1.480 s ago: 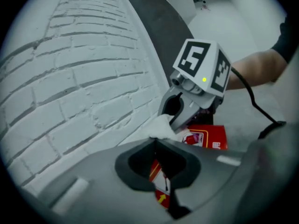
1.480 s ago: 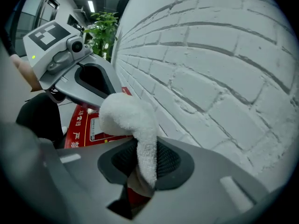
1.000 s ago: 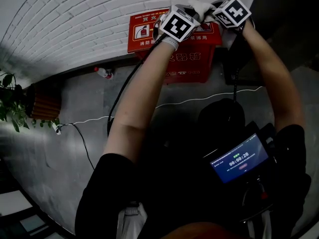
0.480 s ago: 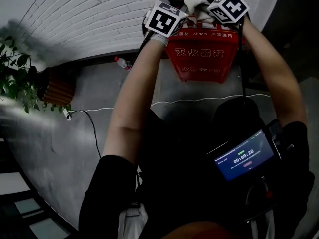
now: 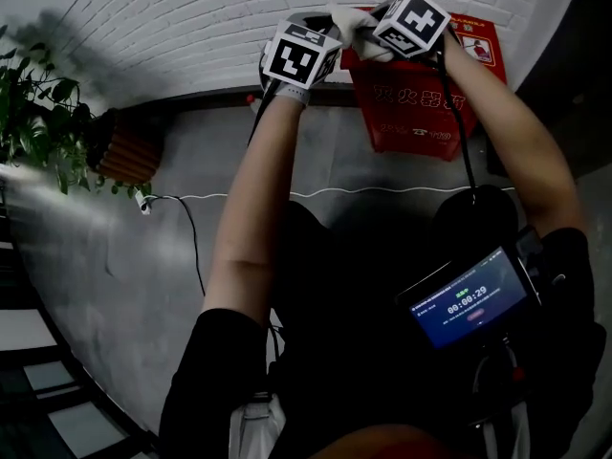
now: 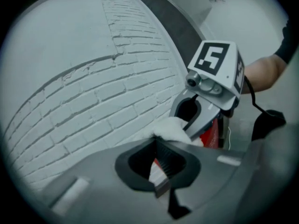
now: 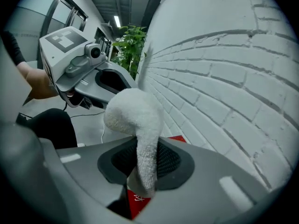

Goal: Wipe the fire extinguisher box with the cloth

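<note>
1. Up against the white brick wall (image 5: 191,27), we had both grippers raised high and close together, sharing one white cloth (image 5: 356,25) between them.
2. Right gripper (image 7: 142,171): its jaws were clamped on the cloth. A strip ran down through the slot, and the rest bulged up in a fat loop above the jaws, toward the other gripper.
3. Left gripper (image 6: 161,171): its jaws were drawn nearly together, with a sliver of white in the narrow gap. As far as we could see, it was pinching the other end, and the cloth bunched up just past its tips.
4. The red fire extinguisher box (image 5: 421,103) stood on the floor against the wall, below and just beyond the grippers. Its top edge was right under the right gripper. We could spot red through the gap of each gripper, but we honestly couldn't tell whether the cloth was touching the box.
5. Off to the left, a green plant (image 5: 43,113) stood by a brown ribbed pot (image 5: 124,151), well apart from the box.
6. A thin white cable (image 5: 316,194) trailed across the grey floor (image 5: 143,285).
7. A small lit screen (image 5: 466,299) sat at our chest.
</note>
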Available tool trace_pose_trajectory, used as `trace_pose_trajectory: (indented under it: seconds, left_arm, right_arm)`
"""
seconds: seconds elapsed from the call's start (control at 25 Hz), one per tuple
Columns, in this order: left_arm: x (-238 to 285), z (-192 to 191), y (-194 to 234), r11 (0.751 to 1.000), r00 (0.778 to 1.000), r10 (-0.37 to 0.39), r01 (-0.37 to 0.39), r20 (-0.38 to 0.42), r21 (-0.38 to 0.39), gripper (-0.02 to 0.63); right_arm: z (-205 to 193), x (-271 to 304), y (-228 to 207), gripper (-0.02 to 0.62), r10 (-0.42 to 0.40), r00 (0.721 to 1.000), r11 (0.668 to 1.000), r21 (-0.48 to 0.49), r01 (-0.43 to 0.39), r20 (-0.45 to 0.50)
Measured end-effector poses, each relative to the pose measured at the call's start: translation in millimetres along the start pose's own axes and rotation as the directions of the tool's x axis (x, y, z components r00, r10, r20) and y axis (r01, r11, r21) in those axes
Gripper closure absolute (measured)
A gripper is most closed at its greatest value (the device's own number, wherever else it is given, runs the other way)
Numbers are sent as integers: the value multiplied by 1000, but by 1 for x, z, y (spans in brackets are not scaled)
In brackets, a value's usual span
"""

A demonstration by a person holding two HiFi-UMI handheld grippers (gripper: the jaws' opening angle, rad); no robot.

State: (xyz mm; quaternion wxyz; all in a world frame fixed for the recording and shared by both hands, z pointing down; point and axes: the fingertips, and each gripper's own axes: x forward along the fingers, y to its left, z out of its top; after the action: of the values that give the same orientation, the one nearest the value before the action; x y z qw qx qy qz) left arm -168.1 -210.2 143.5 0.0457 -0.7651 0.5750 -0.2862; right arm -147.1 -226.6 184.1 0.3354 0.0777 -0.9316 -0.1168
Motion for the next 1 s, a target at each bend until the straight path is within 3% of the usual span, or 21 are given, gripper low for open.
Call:
trace_pose_trajectory:
  seconds: [0.08,0.2,0.68,0.84,1.0]
  left_arm:
    - [6,-21,-11,999,999,-20,19,-49,-26,606]
    - [21,-38,-37,998,992,-69,69,-108,0,606]
    - [57,-35,-86,985,978,-161,168,-133,43,606]
    - [70,-10,-106,980,980,-171,180,-96,89,606]
    - [88,17,-149,964,968,-237,245,-85,104,606]
  right_arm:
    - [-21,15,11,511,39,996,999,9,-38,-75]
    - [-54,27,14,511,52,985,999,4,-52,-165]
    - [-86,2,-6,512,-5,981,1000,27,11,-194]
    - [-109,-20,-17,512,-29,979,998,48,40,-204]
    - [-143,-61,-31,511,-53,973,992,99,76,-224]
